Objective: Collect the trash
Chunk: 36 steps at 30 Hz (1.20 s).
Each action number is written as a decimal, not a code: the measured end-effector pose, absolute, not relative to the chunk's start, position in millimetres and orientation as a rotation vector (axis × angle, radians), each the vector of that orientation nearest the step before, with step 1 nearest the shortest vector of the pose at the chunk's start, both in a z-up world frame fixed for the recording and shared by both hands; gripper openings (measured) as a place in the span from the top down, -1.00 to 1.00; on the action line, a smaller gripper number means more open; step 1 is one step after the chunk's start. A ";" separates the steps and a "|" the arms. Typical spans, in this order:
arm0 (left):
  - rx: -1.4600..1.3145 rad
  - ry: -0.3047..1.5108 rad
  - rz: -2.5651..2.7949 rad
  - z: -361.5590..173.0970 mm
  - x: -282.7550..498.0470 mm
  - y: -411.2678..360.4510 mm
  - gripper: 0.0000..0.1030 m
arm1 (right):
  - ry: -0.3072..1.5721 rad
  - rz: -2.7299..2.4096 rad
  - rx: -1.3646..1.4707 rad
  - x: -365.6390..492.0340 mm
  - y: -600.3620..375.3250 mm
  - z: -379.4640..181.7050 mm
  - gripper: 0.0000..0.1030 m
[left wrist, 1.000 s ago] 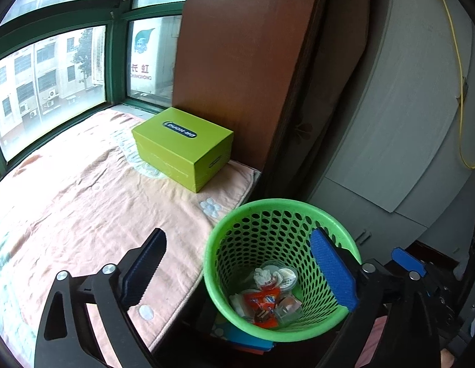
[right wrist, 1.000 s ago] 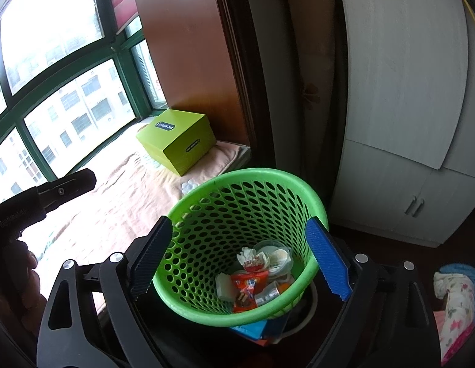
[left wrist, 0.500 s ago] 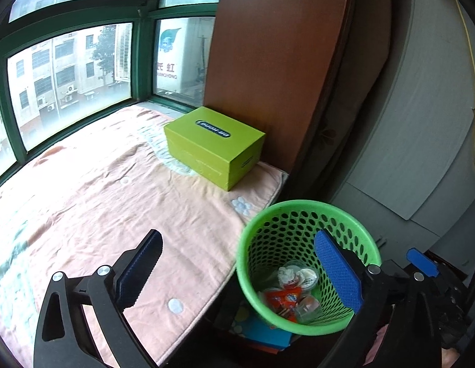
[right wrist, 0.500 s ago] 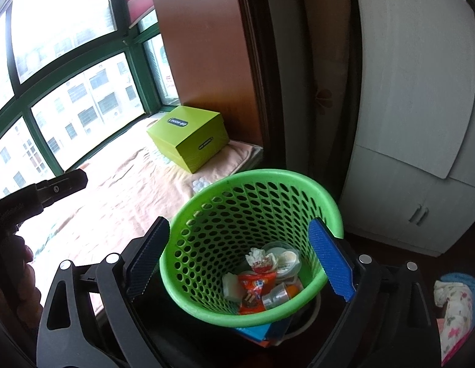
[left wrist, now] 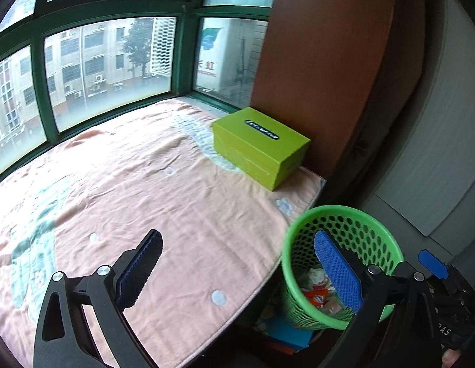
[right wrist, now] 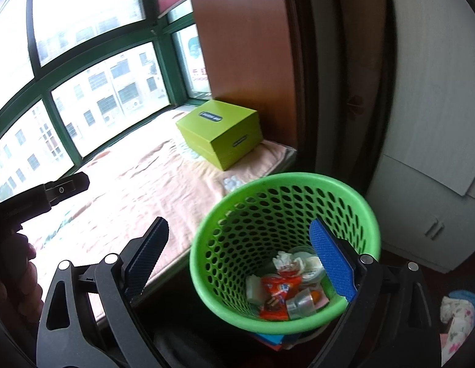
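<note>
Trash [right wrist: 286, 288] already sat inside the green basket [right wrist: 354, 190], both claws [left wrist: 237, 270] [right wrist: 240, 260] spread apart, empty, nothing visibly left

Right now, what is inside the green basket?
The green basket holds trash: an orange wrapper, crumpled white paper and clear plastic cups. The right gripper's blue pad hides part of the bottom.

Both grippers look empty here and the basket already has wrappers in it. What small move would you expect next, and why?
Probably a sweep of the left gripper further out over the pink blanket to look for leftovers. Both grippers are open and empty, the green basket already holds trash, and only a lime-green box shows on the blanket.
</note>
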<state>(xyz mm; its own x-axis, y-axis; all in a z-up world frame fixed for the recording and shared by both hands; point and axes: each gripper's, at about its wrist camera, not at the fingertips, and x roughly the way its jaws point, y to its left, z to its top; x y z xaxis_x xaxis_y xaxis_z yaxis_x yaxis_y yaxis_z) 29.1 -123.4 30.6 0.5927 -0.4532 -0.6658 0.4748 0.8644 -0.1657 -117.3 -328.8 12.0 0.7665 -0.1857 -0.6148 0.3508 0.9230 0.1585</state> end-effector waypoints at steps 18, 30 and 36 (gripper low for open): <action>-0.013 0.779 -0.366 20.4 49.2 -59.4 -0.86 | 0.656 -0.146 0.211 -73.7 -283.7 11.9 -0.80; -0.002 0.791 -0.285 18.2 53.2 -36.6 -0.86 | 0.669 -0.082 0.202 -53.2 -266.3 8.8 -0.81; 0.007 0.787 -0.247 20.1 54.0 -28.8 -0.86 | 0.676 -0.053 0.194 -45.7 -257.7 7.6 -0.81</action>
